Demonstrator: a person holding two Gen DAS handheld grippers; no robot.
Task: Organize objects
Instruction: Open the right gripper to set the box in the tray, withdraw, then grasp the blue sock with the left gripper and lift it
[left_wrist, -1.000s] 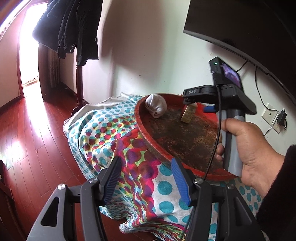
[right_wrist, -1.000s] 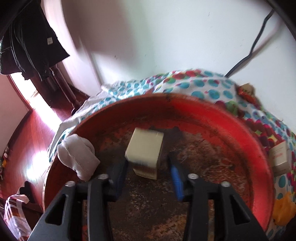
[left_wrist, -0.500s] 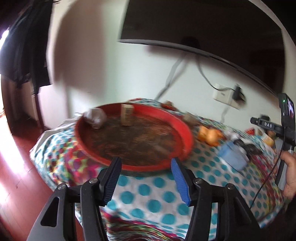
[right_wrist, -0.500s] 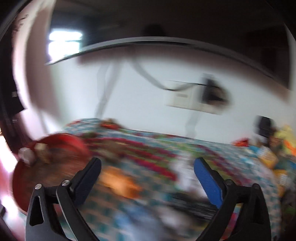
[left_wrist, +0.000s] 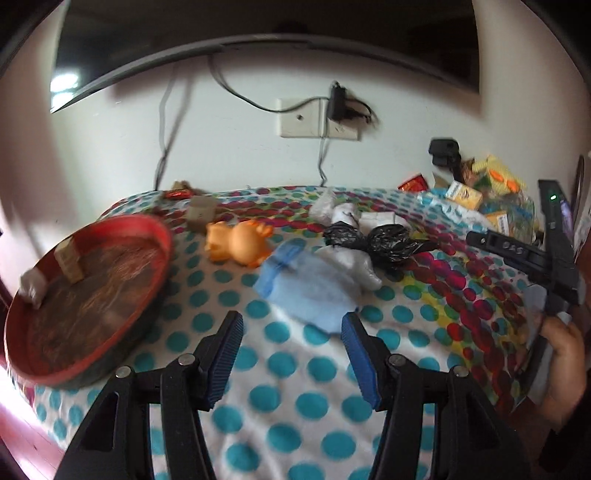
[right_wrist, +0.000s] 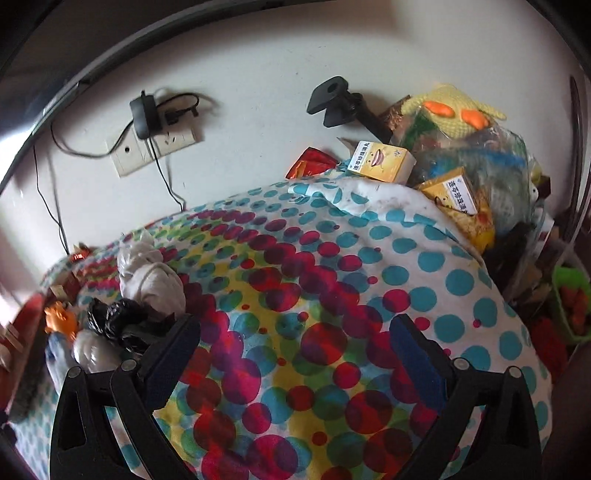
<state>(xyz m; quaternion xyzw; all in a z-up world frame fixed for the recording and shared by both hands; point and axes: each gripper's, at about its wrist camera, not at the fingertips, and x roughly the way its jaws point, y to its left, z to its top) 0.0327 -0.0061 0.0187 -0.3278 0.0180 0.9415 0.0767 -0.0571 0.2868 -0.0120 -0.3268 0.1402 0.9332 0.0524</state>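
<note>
Polka-dot cloth (left_wrist: 280, 365) carries red tray (left_wrist: 155, 236), orange toy (left_wrist: 236, 242), black bag (left_wrist: 384, 238).

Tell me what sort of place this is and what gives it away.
Most likely a lived-in room of a home. A polka-dot cloth covers the table against a white wall with a wall socket; a red tray, an orange toy and snack boxes lie about.

The polka-dot tablecloth (right_wrist: 332, 295) is soft matt cloth. The red tray (left_wrist: 155, 236) has a worn, rough floor. The black bag (left_wrist: 384, 240) is glossy crinkled plastic. The orange toy (left_wrist: 240, 242) is smooth.
</note>
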